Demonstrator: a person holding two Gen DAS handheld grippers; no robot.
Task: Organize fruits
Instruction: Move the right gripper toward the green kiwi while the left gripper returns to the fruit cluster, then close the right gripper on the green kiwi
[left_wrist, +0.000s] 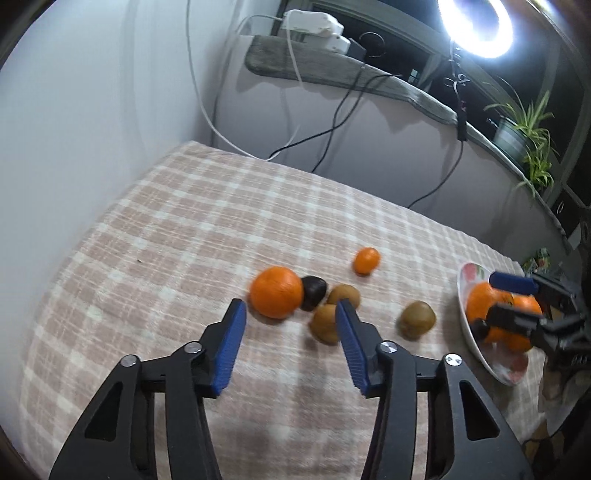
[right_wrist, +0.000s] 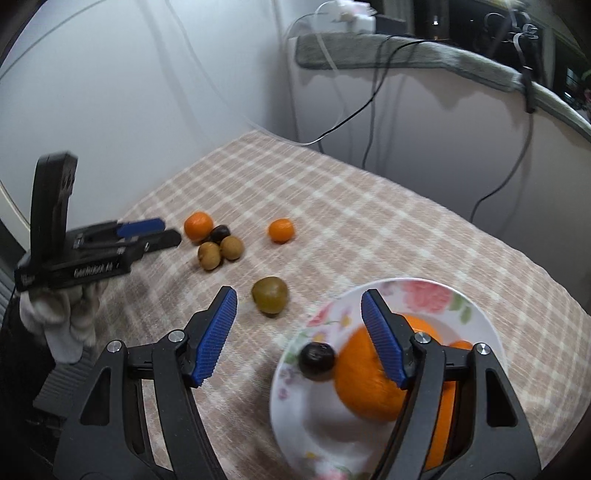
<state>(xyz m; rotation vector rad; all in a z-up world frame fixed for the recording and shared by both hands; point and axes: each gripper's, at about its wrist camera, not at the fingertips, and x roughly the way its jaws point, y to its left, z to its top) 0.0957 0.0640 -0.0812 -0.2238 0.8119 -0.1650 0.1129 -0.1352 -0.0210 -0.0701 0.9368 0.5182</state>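
Note:
On the checked tablecloth lie a large orange (left_wrist: 276, 291), a dark fruit (left_wrist: 313, 292), two brown kiwis (left_wrist: 344, 295) (left_wrist: 325, 323), a third kiwi (left_wrist: 416, 319) apart to the right, and a small mandarin (left_wrist: 366, 260). My left gripper (left_wrist: 291, 314) is open and empty just short of the orange and kiwis. A floral plate (right_wrist: 424, 291) holds oranges (right_wrist: 365, 380) and a dark fruit (right_wrist: 317, 361). My right gripper (right_wrist: 299, 302) is open and empty above the plate's near-left side. The left gripper also shows in the right wrist view (right_wrist: 162, 230).
A wall runs along the table's left and far sides, with hanging cables (left_wrist: 332, 129). A grey ledge (left_wrist: 369, 79) carries a ring light (left_wrist: 476, 26) and a potted plant (left_wrist: 524, 133). The plate (left_wrist: 476, 343) sits near the table's right edge.

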